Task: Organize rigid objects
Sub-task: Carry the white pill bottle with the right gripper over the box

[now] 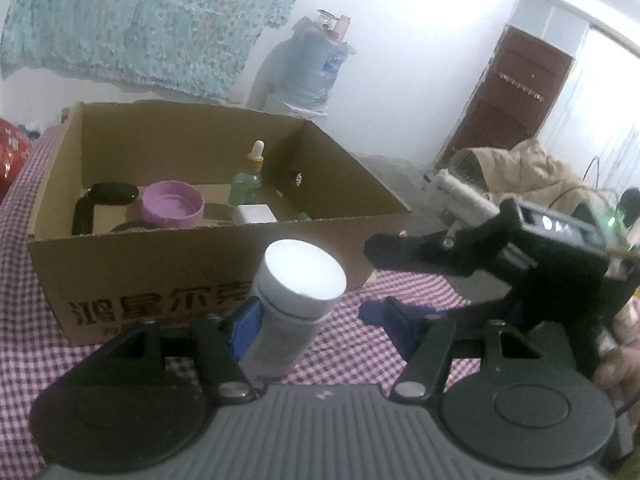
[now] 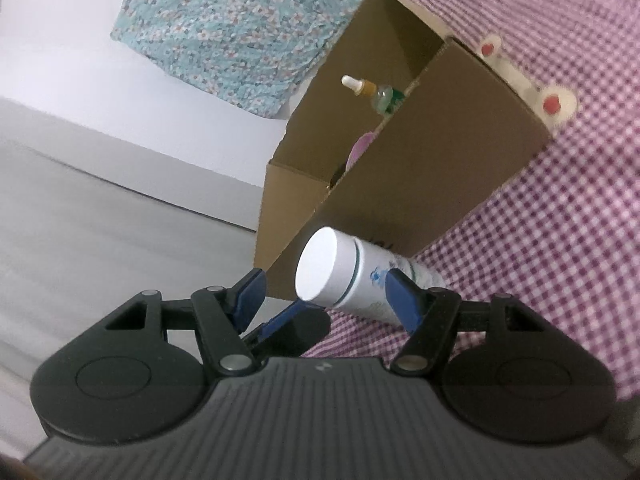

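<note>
A white-capped bottle (image 1: 300, 280) (image 2: 344, 272) stands on the pink checked cloth (image 1: 400, 280) in front of the open cardboard box (image 1: 160, 272) (image 2: 440, 160). My left gripper (image 1: 322, 324) is open around it. Its left pad (image 1: 244, 324) lies against the bottle's side and its right pad (image 1: 396, 328) is apart. My right gripper (image 1: 370, 280) (image 2: 325, 296) is rolled on its side just right of the bottle, open and holding nothing. Inside the box are a dropper bottle (image 1: 252, 176) (image 2: 372, 90), a pink lid (image 1: 172, 204), a white block (image 1: 256, 214) and a black object (image 1: 108, 196).
A red bundle (image 1: 12, 156) lies left of the box. A cream strip with red dots (image 2: 520, 76) lies beside the box's far side. Beyond the cloth's edge are grey floor (image 2: 100, 220), a water jug (image 1: 316, 64), a white roll (image 1: 464, 196) and a beige coat (image 1: 532, 172).
</note>
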Demonstrator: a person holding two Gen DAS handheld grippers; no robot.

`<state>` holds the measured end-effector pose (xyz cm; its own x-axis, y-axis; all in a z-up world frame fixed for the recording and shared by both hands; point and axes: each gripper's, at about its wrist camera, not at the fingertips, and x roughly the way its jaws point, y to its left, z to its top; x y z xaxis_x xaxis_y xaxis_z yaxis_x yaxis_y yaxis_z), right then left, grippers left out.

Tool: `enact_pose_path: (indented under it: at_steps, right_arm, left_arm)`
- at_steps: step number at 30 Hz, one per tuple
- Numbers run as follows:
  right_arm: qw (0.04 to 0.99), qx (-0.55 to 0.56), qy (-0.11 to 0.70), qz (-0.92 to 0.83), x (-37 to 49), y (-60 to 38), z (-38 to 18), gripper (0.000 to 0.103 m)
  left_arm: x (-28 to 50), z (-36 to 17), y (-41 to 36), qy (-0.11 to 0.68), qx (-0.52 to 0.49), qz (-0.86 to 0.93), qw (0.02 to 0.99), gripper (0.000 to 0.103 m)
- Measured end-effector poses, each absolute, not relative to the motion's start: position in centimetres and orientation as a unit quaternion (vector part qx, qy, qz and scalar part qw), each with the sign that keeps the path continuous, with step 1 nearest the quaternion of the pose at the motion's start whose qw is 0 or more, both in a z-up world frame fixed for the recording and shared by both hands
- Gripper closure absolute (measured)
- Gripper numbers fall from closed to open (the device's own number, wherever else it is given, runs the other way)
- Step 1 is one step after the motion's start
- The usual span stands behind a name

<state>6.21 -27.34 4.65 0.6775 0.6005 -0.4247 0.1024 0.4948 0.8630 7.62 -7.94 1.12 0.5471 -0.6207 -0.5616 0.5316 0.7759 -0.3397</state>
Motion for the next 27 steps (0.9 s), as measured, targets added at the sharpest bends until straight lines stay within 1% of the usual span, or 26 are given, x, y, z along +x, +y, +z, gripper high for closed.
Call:
enact_pose_path:
  at_steps: [4,8,13,15,19,21,27]
  right_arm:
    - [0.819,0.416,0.365,0.150,6.2,-26.7,6.2,0.036]
    - [0.859,0.330,0.362,0.146,6.2,-25.0,8.0,0.031]
    - [0.894,0.232,0.359,0.135,6.9,-22.8,9.4,0.029]
    - [0.898,0.209,0.363,0.134,7.3,-22.2,9.5,0.029]
    - [0.896,0.179,0.380,0.146,8.3,-20.9,9.5,0.029]
    - [0.896,0.163,0.386,0.148,8.8,-20.3,9.4,0.029]
    - [0.893,0.144,0.398,0.152,10.4,-19.2,8.7,0.028]
  left_arm:
    - [7.4,0.5,-8.8,0.341,-0.034,-0.320,0.884,0.036]
    - [7.2,-0.2,-9.7,0.323,0.007,-0.305,0.896,0.036]
    - [7.3,-1.0,-9.9,0.303,0.034,-0.292,0.907,0.037]
    - [7.4,-1.3,-9.9,0.296,0.037,-0.290,0.909,0.040]
    - [7.5,-1.5,-9.6,0.285,0.031,-0.292,0.913,0.043]
    - [7.7,-1.8,-9.5,0.280,0.026,-0.292,0.914,0.047]
    - [8.1,-2.1,-9.4,0.274,0.021,-0.300,0.914,0.047]
